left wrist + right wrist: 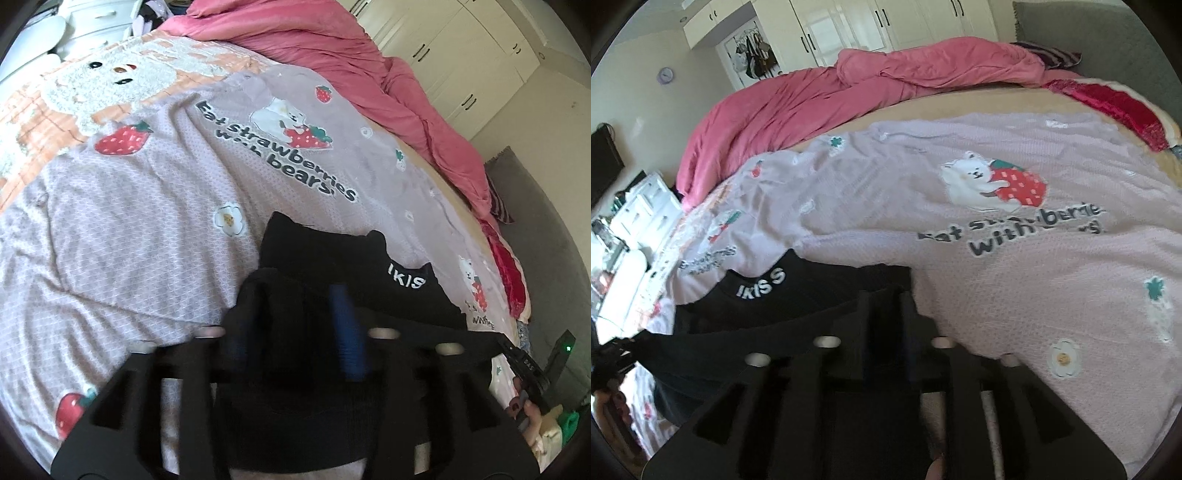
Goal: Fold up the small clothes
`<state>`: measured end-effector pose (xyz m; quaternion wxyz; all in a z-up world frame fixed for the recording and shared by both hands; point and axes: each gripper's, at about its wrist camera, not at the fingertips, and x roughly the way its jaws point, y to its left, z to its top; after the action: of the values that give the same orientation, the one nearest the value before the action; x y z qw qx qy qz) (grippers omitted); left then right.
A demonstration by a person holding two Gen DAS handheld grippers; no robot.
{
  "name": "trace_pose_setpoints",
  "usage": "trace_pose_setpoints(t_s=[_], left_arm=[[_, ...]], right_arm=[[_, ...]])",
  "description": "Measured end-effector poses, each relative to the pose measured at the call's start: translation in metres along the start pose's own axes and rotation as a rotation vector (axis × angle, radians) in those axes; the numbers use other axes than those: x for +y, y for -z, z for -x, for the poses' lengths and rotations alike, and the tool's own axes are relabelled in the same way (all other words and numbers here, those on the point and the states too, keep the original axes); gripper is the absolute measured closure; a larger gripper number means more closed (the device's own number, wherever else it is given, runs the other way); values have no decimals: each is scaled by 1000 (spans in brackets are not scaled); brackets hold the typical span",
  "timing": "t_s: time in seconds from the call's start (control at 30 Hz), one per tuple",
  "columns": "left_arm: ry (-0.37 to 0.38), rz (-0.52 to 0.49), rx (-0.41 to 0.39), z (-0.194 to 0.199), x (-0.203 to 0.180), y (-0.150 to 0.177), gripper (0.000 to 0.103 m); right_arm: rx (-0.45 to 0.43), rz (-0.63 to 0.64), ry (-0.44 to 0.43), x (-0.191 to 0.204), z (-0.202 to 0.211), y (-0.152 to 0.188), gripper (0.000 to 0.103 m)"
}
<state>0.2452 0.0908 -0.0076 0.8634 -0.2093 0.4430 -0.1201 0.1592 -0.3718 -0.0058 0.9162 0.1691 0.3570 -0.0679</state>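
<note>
**A:** Presumably the black knit garment with the white lettered band (369, 273) is laid on the lilac bedspread printed with bears and strawberries (147, 221) because a flat, soft surface is wanted for folding?

**B:** That is how it is read. The garment is spread near the front edge of the bed, its lettered band turned away from the cameras, and both tools are brought in over its near edge, one toward each side, as is needed if an edge is to be lifted evenly.

**A:** How are the jaws of the left gripper (299, 325) set?

**B:** They are held about half apart. Dark cloth is seen between and under the blue-padded fingers (345, 325), but no pinch is shown; nothing is judged to be gripped.

**A:** And the right gripper (886, 325)?

**B:** A moderate gap is likewise kept, with black fabric lying beneath it. Whether the pads touch the cloth cannot be told, since the view is blurred and dark on dark.

**A:** What is counted?

**B:** One black garment is seen, and two grippers. One lilac bedspread is counted, and one rumpled pink duvet (798, 96) pushed to the far side, presumably to clear room. A single round lilac wall clock (666, 75) is noted. No second piece of small clothing can be made out.
</note>
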Motion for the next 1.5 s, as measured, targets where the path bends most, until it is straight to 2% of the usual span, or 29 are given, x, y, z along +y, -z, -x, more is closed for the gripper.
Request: trace_pose_setpoints(t_s=[0.03, 0.13, 0.27, 0.3, 0.4, 0.5, 0.67, 0.77, 0.87, 1.17, 1.33, 1.5], left_arm=[[-5, 4, -13, 4, 1, 0, 48], [0, 24, -47, 21, 6, 1, 48], [-2, -36, -82, 43, -4, 12, 48], [-3, -58, -83, 45, -8, 15, 48], [6, -122, -51, 49, -20, 38, 48], [-2, -160, -12, 42, -28, 57, 50], [-107, -293, 45, 13, -50, 79, 53], [-120, -294, 61, -3, -55, 83, 53], [-165, -317, 46, -16, -61, 83, 52], [-196, -258, 34, -53, -71, 59, 52], [-172, -152, 19, -68, -67, 38, 49], [-105, -46, -12, -75, -61, 18, 49]], right_arm=[[-14, 2, -2, -1, 3, 0, 54], [-37, 27, 4, -1, 15, 4, 54], [-57, 104, -17, 11, 32, 16, 54], [-54, 122, -27, 15, 35, 20, 56], [-10, 193, -73, 31, 40, 37, 78], [48, 255, -108, 47, 37, 58, 84], [93, 313, -122, 66, 28, 80, 84], [121, 309, -115, 68, 14, 83, 84], [140, 315, -96, 71, 2, 85, 84], [185, 274, -59, 69, -36, 69, 86], [190, 282, -47, 71, -46, 58, 86], [161, 284, -9, 75, -52, 39, 84]])
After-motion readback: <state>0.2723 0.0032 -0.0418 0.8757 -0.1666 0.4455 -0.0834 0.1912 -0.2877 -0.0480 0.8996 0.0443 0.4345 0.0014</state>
